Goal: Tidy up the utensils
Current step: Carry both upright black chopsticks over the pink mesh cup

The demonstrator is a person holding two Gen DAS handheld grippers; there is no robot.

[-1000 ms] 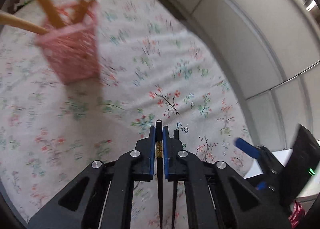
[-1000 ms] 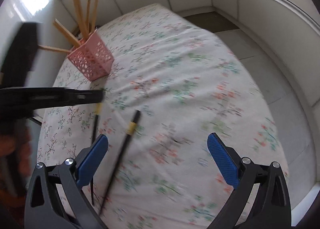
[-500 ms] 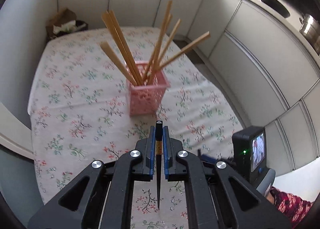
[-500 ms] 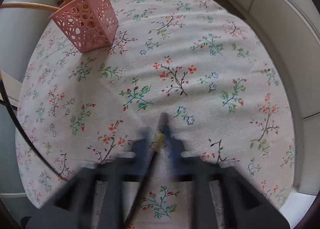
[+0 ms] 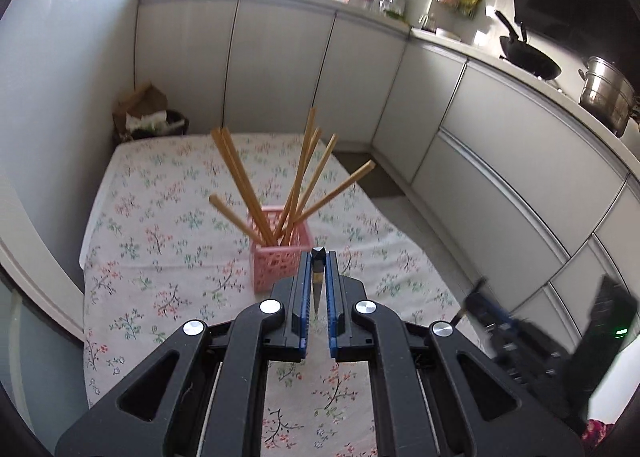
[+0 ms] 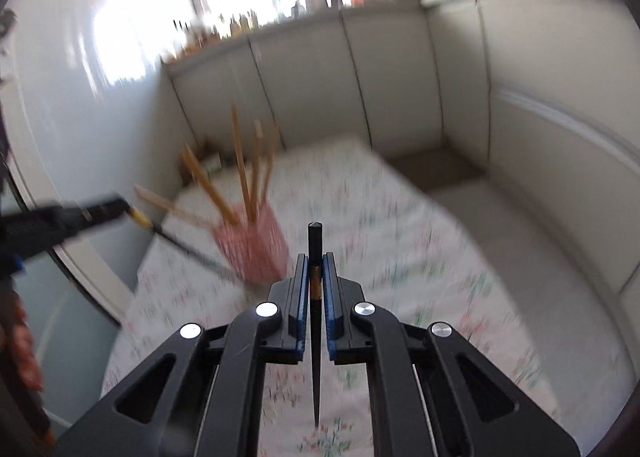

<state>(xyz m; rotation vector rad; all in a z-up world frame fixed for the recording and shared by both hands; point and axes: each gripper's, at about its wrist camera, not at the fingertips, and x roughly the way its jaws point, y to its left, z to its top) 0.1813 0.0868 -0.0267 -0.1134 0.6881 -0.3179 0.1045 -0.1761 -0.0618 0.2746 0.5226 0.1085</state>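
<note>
Since a second ago, both claws have been lifted up off the flowered cloth (image 5: pixel 160 217), and the right claw (image 6: pixel 316 277), which was wide open then, has been closed on a black chopstick (image 6: pixel 315 241) that was lying on the cloth. Now that chopstick is pinched between the blue pads (image 6: pixel 329 285), with its blunt end sticking up past the tips and its thin point hanging down over the cloth. The left claw (image 5: pixel 318 281) is shut tight on a second black chopstick (image 5: pixel 317 257), which has a small gold band and is held near its thick end. A pink basket (image 5: pixel 280 261) with holes in its sides is seen standing on the worktop just past the left claw tips, and light wooden chopsticks (image 5: pixel 240 177) are fanned out of it. In the right wrist view the basket (image 6: pixel 256 245) is blurred, and the left claw (image 6: pixel 80 213) is seen off to the left with its chopstick (image 6: pixel 180 245) slanting down toward the basket. White cupboards (image 5: pixel 280 65) are seen behind the worktop.
</note>
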